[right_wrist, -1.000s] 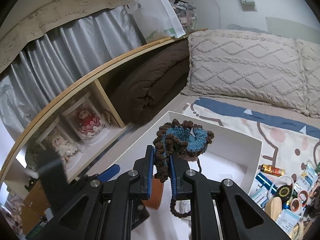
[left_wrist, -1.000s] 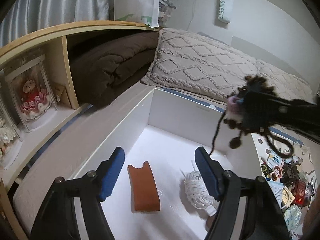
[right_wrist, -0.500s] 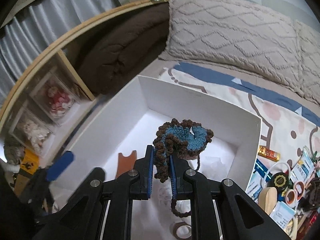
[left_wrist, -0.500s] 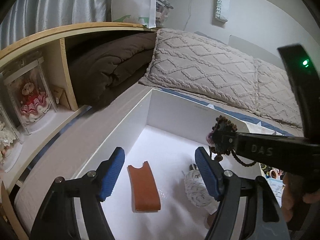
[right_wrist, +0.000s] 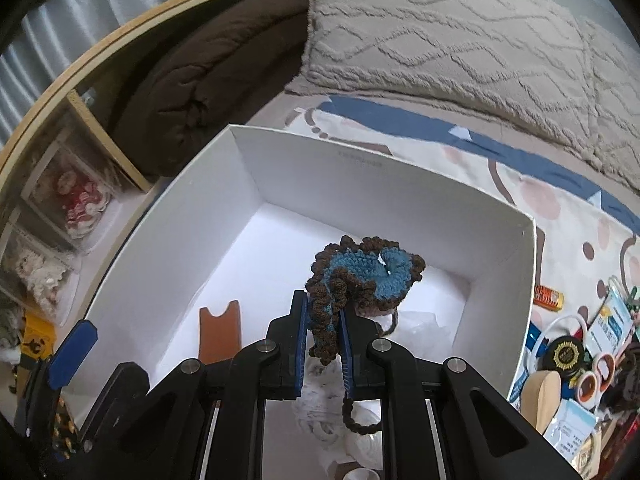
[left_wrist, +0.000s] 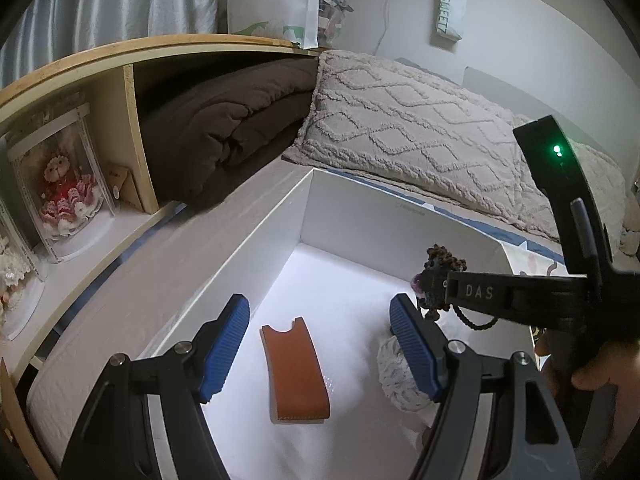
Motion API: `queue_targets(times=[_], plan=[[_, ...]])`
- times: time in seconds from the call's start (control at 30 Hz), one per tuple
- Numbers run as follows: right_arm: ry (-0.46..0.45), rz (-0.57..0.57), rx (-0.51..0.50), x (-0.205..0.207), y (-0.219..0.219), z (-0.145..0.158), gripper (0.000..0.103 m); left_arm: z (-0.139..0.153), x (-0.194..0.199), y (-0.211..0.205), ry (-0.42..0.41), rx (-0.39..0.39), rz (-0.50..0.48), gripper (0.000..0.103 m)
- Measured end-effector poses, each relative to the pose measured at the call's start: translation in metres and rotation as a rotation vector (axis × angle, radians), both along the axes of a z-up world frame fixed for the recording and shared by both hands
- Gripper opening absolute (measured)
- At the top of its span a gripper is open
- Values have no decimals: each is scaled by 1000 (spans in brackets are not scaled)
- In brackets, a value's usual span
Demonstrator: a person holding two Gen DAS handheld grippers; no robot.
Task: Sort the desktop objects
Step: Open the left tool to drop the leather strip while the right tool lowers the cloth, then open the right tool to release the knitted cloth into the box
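My right gripper (right_wrist: 323,322) is shut on a brown and blue crocheted piece (right_wrist: 368,276) and holds it over the inside of the white box (right_wrist: 304,168). The piece also shows in the left wrist view (left_wrist: 442,266), with a brown cord hanging below it. My left gripper (left_wrist: 320,336) is open and empty, low over the box (left_wrist: 280,216). In the box lie an orange leather sleeve (left_wrist: 294,368) and a white knitted bundle (left_wrist: 398,372). Both also show in the right wrist view: the sleeve (right_wrist: 220,330), the bundle (right_wrist: 320,408).
Several small items, jars and packets (right_wrist: 568,356) lie on the patterned cloth right of the box. A cream pillow (left_wrist: 420,128) lies behind the box. A folded brown blanket (left_wrist: 224,128) and a shelf with boxed dolls (left_wrist: 64,188) stand at the left.
My right gripper has come down and forward with the crocheted piece, from above the box's right wall to low inside the box. My left gripper has stayed still and open.
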State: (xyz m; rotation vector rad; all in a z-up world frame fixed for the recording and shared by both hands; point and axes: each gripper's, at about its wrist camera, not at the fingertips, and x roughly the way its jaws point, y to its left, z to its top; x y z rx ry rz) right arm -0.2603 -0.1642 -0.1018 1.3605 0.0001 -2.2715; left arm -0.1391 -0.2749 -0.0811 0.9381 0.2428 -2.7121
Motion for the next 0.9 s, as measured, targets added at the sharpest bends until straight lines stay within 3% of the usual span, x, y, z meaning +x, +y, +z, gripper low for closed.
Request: queue_targets(times=[0.23,0.57,0.63,0.67,0.7,0.77,0.9], plan=[[-44,0,57,0,1,-16,15,-1,0,1,-6,-6,-7,73],[-8,-6,11,0,6,-8,15,0,1,8,-4,-19,-15,73],[-5,-13,12,0,7,-7,22,1,1,10,-6,-20,-16,73],[-5,-17,7,0,7,-7,32,1,1,10,-6,-21,-16,73],[-3,-19,3,0,8,-6,52,1,1,10,-7,-22,-15,73],[9,-25,-4,1,10,-3,72,1,1,10,-7,-25,-16,73],[18,-32,-4,1,12,1,73,1,2,10,-4,-27,-20,73]])
